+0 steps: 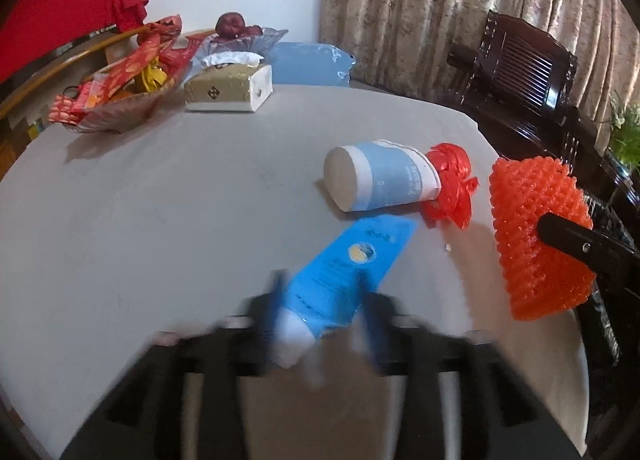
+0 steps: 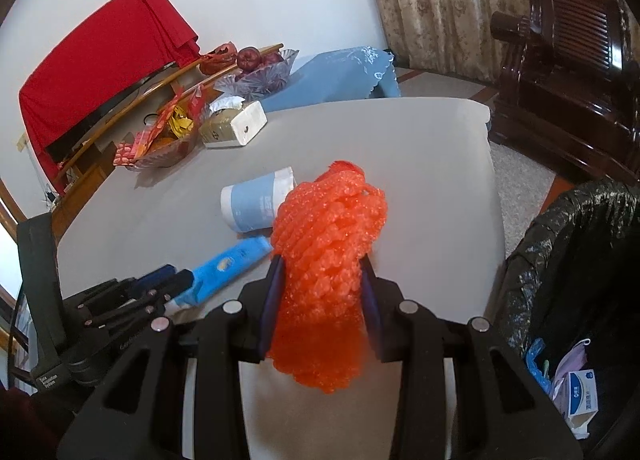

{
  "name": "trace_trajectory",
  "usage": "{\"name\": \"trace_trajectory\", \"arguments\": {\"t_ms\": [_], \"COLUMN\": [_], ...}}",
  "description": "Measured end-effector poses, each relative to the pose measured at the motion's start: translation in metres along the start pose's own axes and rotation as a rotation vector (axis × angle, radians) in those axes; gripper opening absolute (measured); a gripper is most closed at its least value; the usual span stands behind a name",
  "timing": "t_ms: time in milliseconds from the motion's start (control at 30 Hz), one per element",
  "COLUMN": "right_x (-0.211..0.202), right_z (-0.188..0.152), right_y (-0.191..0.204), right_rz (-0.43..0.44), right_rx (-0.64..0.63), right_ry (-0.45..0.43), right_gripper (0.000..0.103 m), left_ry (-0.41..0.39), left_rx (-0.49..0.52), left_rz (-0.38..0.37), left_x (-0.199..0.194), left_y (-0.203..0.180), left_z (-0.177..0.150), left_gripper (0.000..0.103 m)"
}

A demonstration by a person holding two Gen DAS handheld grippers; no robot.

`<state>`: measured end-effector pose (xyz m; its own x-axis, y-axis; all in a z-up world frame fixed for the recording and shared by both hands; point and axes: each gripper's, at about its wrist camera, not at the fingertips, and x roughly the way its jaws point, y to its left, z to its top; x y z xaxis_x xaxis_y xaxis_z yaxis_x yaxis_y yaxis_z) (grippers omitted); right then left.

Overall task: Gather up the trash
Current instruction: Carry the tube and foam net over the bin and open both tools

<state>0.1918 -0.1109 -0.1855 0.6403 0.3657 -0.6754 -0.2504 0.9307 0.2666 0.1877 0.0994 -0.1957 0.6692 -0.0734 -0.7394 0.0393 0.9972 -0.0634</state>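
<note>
My right gripper (image 2: 322, 284) is shut on an orange foam fruit net (image 2: 326, 260) and holds it above the grey table (image 2: 420, 164); the net also shows in the left wrist view (image 1: 536, 232). My left gripper (image 1: 320, 300) straddles a blue tube with a white cap (image 1: 340, 276) that lies on the table; its blurred jaws stand on either side and look shut on it. The tube also shows in the right wrist view (image 2: 228, 264). A blue-and-white paper cup (image 1: 380, 176) lies on its side with red plastic scrap (image 1: 452, 188) at its mouth.
A black-lined trash bin (image 2: 560, 280) with some waste stands right of the table. At the table's far left are a tissue box (image 1: 228, 88), a snack basket (image 1: 120, 88) and a glass fruit bowl (image 1: 244, 40). A dark wooden chair (image 1: 520, 68) stands behind.
</note>
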Motion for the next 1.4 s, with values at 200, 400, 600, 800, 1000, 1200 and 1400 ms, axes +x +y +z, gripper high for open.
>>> {"name": "trace_trajectory", "arguments": {"t_ms": [200, 400, 600, 800, 1000, 1200, 1400], "right_x": [0.001, 0.005, -0.003, -0.027, -0.055, -0.087, -0.119], "right_z": [-0.001, -0.001, 0.003, 0.014, 0.022, 0.028, 0.031], "right_y": [-0.002, -0.001, 0.002, 0.005, 0.009, 0.006, -0.004], "right_rz": [-0.008, -0.005, 0.007, 0.033, 0.050, 0.047, 0.024], "right_rx": [0.007, 0.011, -0.004, -0.008, -0.025, -0.027, -0.028], "right_ry": [0.007, 0.016, -0.002, -0.053, -0.098, -0.150, -0.202], "right_gripper": [0.035, 0.035, 0.035, 0.035, 0.035, 0.035, 0.035], "left_ry": [0.039, 0.062, 0.035, -0.024, -0.085, -0.132, -0.170], "left_rx": [0.043, 0.052, -0.033, -0.039, -0.035, -0.021, 0.006], "left_rz": [0.016, 0.047, 0.028, 0.022, 0.019, 0.011, -0.006], "left_x": [0.013, 0.020, 0.006, -0.023, -0.051, -0.076, -0.095], "left_y": [-0.009, -0.010, 0.001, -0.002, -0.011, -0.026, -0.046], "left_z": [-0.011, -0.011, -0.008, 0.005, 0.020, 0.031, 0.037], "left_gripper": [0.062, 0.042, 0.042, 0.042, 0.042, 0.042, 0.042]}}
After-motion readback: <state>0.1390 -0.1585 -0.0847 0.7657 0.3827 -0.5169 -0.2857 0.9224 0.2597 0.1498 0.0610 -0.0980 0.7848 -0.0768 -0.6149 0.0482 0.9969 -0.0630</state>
